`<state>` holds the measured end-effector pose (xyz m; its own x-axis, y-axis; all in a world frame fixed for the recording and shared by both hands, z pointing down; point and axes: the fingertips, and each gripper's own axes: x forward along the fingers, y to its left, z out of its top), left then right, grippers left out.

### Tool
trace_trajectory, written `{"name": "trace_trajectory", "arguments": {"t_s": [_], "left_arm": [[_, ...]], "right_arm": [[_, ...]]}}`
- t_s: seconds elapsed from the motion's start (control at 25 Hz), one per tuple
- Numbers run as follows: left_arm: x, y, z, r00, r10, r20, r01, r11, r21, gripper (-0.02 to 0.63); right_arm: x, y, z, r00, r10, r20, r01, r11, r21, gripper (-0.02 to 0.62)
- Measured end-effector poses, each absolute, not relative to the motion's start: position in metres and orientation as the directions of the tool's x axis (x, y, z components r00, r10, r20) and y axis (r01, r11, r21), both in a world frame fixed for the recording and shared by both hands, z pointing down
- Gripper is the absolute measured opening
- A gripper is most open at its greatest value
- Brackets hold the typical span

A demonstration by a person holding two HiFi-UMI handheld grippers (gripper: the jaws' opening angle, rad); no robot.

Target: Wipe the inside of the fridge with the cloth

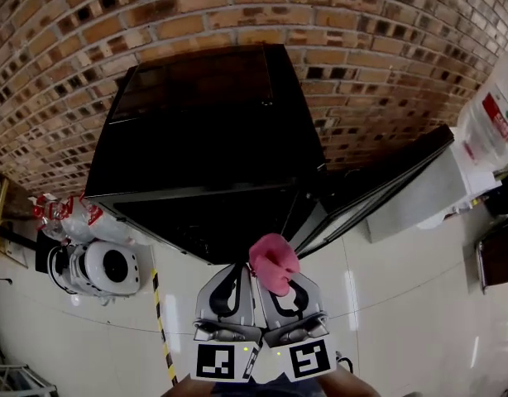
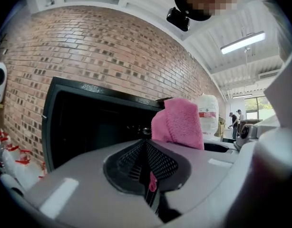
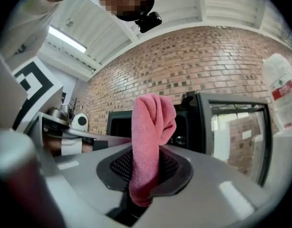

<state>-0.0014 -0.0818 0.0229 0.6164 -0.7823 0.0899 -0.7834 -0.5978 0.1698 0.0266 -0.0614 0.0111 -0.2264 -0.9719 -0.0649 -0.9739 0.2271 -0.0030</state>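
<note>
Right gripper [image 1: 287, 292] is clamped on the lower end of the pink cloth [image 3: 150, 141], most of which stands free above its jaws in a loose fold. Left gripper [image 1: 231, 292], just beside it, has its jaws together (a pink sliver shows in the seam, perhaps a cloth corner). The black fridge [image 1: 196, 131] stands ahead against the brick wall, its door [image 1: 378, 184] swung open to the right, and neither gripper has reached its dark interior. With so little cloth pinched, dragging it along a fridge wall could pull it out. The floppy fold may also bunch, so hard jaws scrape the liner or knock the door.
</note>
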Motion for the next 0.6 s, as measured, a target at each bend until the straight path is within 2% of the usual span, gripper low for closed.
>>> {"name": "trace_trajectory", "arguments": {"t_s": [0.2, 0.4, 0.6], "left_arm": [[0.053, -0.058, -0.004, 0.547, -0.836, 0.053, -0.833, -0.536, 0.140, 0.008], [0.097, -0.038, -0.024, 0.460, -0.887, 0.038, -0.882, -0.451, 0.135, 0.008], [0.129, -0.028, -0.039, 0.422, -0.906, 0.028, -0.900, -0.416, 0.127, 0.008]], "right_arm": [[0.077, -0.036, -0.022, -0.354, -0.927, -0.122, -0.935, 0.356, 0.007, 0.064], [0.118, -0.019, -0.034, -0.477, -0.875, -0.080, -0.879, 0.471, 0.076, 0.064], [0.150, -0.021, -0.039, -0.528, -0.845, -0.088, -0.848, 0.519, 0.107, 0.064]]}}
